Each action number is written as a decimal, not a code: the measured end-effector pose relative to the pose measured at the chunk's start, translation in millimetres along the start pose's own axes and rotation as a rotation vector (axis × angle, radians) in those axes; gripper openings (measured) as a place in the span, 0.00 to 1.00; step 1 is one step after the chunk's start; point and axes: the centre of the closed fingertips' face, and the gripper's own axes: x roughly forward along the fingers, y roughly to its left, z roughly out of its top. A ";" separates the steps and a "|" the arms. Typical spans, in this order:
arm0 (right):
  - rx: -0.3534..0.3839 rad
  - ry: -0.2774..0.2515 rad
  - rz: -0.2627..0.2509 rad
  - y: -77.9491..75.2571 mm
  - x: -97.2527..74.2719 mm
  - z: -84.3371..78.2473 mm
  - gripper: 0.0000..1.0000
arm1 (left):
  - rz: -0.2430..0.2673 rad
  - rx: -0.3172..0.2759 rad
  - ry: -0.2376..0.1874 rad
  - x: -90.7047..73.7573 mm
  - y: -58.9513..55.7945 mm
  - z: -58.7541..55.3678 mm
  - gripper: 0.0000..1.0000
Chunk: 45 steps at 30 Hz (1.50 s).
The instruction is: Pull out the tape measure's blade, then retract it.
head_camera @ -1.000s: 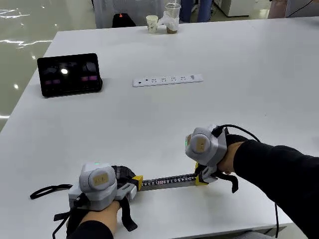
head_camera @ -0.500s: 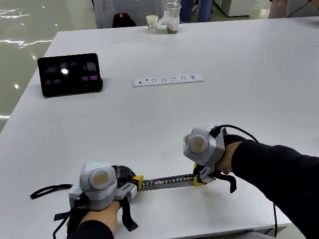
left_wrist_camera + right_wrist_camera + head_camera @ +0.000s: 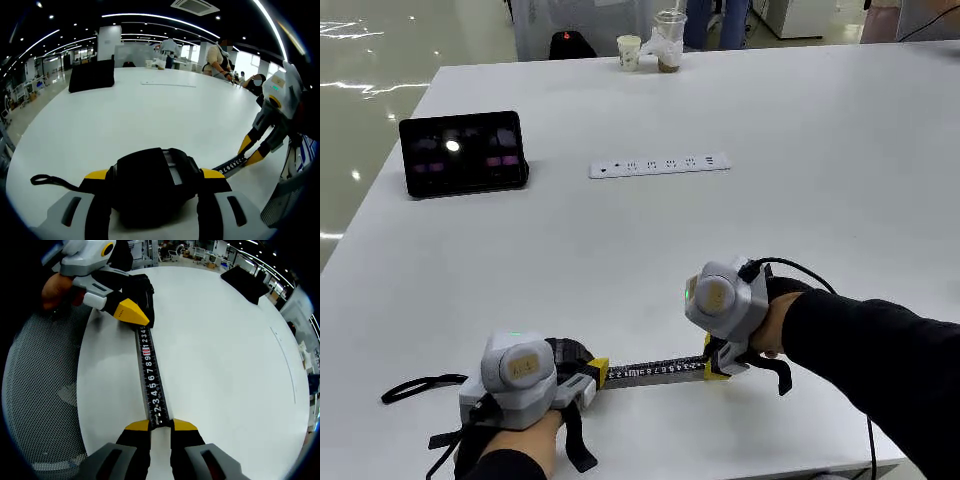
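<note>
The left gripper [image 3: 588, 372] is squeezing the black tape measure case [image 3: 150, 182] between its yellow-tipped jaws, at the near edge of the white table [image 3: 740, 230]. The right gripper [image 3: 161, 426] is pinching the end of the blade [image 3: 150, 375], with its jaws nearly together. The blade is lying flat on the table, pulled out between the two grippers. At the far edge of the table a paper cup [image 3: 629, 50] and a clear cup [image 3: 668, 40] are standing. The clear cup is holding something brown.
</note>
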 end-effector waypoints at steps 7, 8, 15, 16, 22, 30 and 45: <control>-0.003 -0.008 0.000 1.6 0.4 3.5 0.11 | 0.003 -0.001 -0.001 -0.3 1.3 0.3 0.65; -0.004 -0.009 -0.001 2.2 0.4 3.9 0.11 | 0.003 -0.001 -0.002 0.1 1.5 0.4 0.65; -0.025 -0.021 0.002 4.0 0.1 6.8 0.11 | 0.005 -0.002 -0.004 -1.0 1.0 0.7 0.65; -0.033 -0.023 0.005 3.4 1.1 6.8 0.11 | 0.004 -0.005 -0.001 -1.0 1.0 0.7 0.65; -0.049 -0.050 0.011 3.7 1.4 7.8 0.11 | 0.000 -0.010 0.000 -2.2 -0.5 0.8 0.64; -0.023 -0.072 0.009 4.7 5.8 17.8 0.11 | -0.002 -0.015 0.005 -4.5 -1.3 -0.4 0.64; -0.010 -0.098 0.018 5.1 7.2 21.5 0.11 | -0.022 -0.046 0.004 -8.6 -0.8 -1.0 0.64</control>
